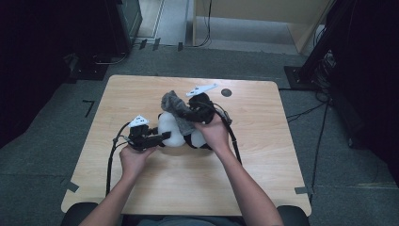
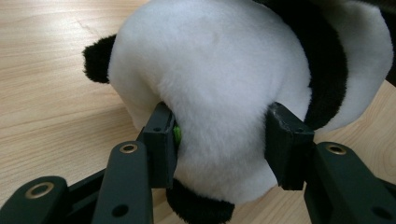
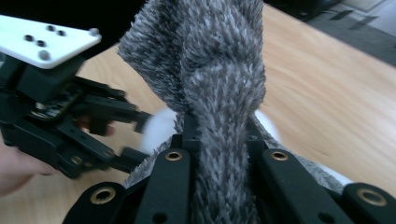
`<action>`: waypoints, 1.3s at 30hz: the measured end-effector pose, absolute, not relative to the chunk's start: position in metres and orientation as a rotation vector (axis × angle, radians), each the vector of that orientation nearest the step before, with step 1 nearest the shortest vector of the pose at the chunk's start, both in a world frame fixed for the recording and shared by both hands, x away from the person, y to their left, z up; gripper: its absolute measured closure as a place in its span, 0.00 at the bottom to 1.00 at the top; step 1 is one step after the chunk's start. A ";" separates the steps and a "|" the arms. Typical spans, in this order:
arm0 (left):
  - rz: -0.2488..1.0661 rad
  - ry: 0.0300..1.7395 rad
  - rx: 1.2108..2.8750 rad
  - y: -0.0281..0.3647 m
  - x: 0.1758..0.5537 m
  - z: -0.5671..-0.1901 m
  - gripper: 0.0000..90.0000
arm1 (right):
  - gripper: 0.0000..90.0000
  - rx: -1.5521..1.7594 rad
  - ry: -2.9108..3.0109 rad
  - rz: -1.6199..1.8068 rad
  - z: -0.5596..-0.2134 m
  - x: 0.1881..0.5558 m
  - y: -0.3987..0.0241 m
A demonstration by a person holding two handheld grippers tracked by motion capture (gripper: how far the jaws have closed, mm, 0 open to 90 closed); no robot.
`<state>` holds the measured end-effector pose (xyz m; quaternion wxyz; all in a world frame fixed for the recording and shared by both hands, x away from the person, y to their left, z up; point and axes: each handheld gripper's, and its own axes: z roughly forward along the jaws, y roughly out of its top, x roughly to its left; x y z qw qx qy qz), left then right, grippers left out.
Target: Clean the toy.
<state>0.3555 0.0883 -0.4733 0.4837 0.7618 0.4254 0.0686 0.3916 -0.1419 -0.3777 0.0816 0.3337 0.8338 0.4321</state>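
I hold a panda plush toy (image 1: 171, 131) at the middle of the wooden table (image 1: 263, 155), my left gripper (image 2: 219, 140) pinching its white body. My right gripper (image 3: 219, 140), raised above it, is clamped on a fuzzy grey cloth (image 3: 210, 60). To do this well, I'd judge: keep the panda pinned and pull gently. My left forearm lies low; the right angles forward.

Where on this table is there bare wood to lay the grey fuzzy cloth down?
Bare wood lies right of the right gripper up to the wooden table's right edge, and along the near edge beside the forearms. The centre is crowded by the black-and-white plush panda and left gripper.
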 end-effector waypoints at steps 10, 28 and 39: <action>0.178 1.038 1.868 0.087 0.354 -0.471 0.57 | 0.89 0.943 2.573 1.231 -0.403 0.388 -0.098; 0.164 1.029 1.870 0.088 0.356 -0.474 0.58 | 0.89 1.018 2.523 1.197 -0.413 0.377 -0.156; 0.160 1.019 1.875 0.088 0.356 -0.474 0.59 | 0.89 1.033 2.481 1.212 -0.409 0.367 -0.189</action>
